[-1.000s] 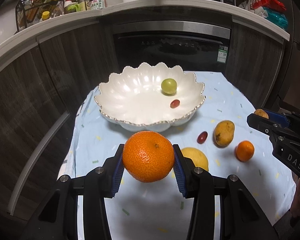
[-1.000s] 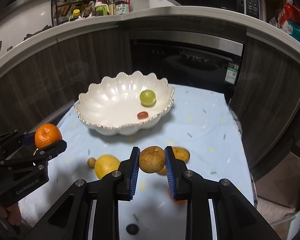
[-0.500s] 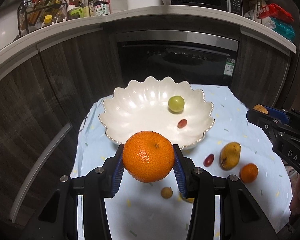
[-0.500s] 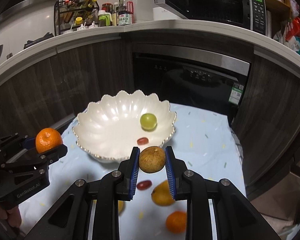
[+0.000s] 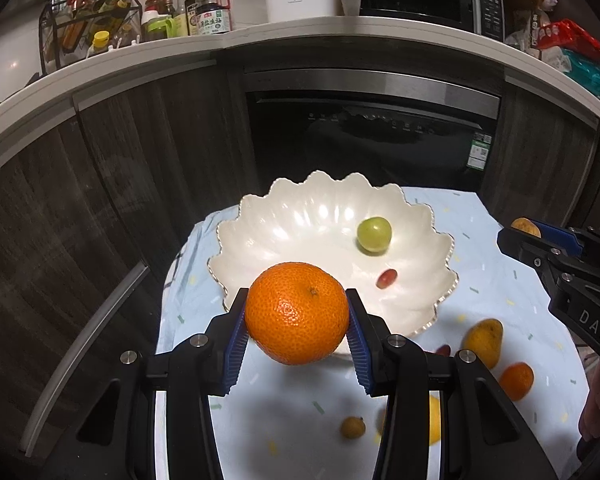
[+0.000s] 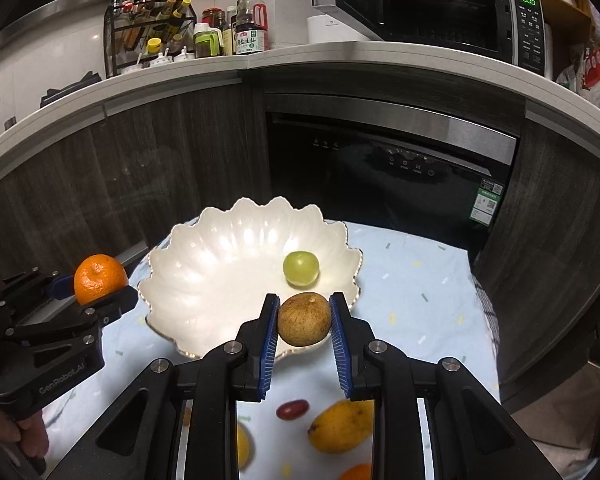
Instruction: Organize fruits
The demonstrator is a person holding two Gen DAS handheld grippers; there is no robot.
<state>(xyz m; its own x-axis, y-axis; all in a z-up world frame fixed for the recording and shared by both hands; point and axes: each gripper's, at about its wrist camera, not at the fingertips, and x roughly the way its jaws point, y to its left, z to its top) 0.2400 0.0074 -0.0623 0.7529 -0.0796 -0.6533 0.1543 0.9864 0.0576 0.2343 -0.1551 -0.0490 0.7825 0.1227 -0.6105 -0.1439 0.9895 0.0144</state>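
Both tongs have come forward toward the bowl point(image 5: 260, 236) since a second ago, so its scalloped near rim now sits right behind the held fruit in each wrist view. Left tongs point(image 5: 297, 330) are clenched on an orange point(image 5: 297, 313), and right tongs point(image 6: 304, 334) are clenched on a brown fruit point(image 6: 304, 319); both fruits hang in front of the bowl's near rim. Inside the bowl lie a green grape point(image 5: 374, 234) and, nearer the rim, a red grape point(image 5: 386, 278). On the pale blue speckled cloth point(image 5: 496, 280) in front of the bowl lie a mango point(image 6: 340, 426), another red grape point(image 6: 293, 409), a small orange point(image 5: 516, 380), a small brown fruit point(image 5: 353, 427) and a yellow fruit point(image 5: 434, 420) mostly hidden by the tongs. Behind the bowl stands a dark dishwasher point(image 6: 388, 176) set between dark wood cabinets point(image 5: 148, 168). Above them runs a white bench point(image 6: 340, 56) with a microwave point(image 6: 440, 8), sauce bottles point(image 6: 250, 28) and a spice rack point(image 6: 148, 24).
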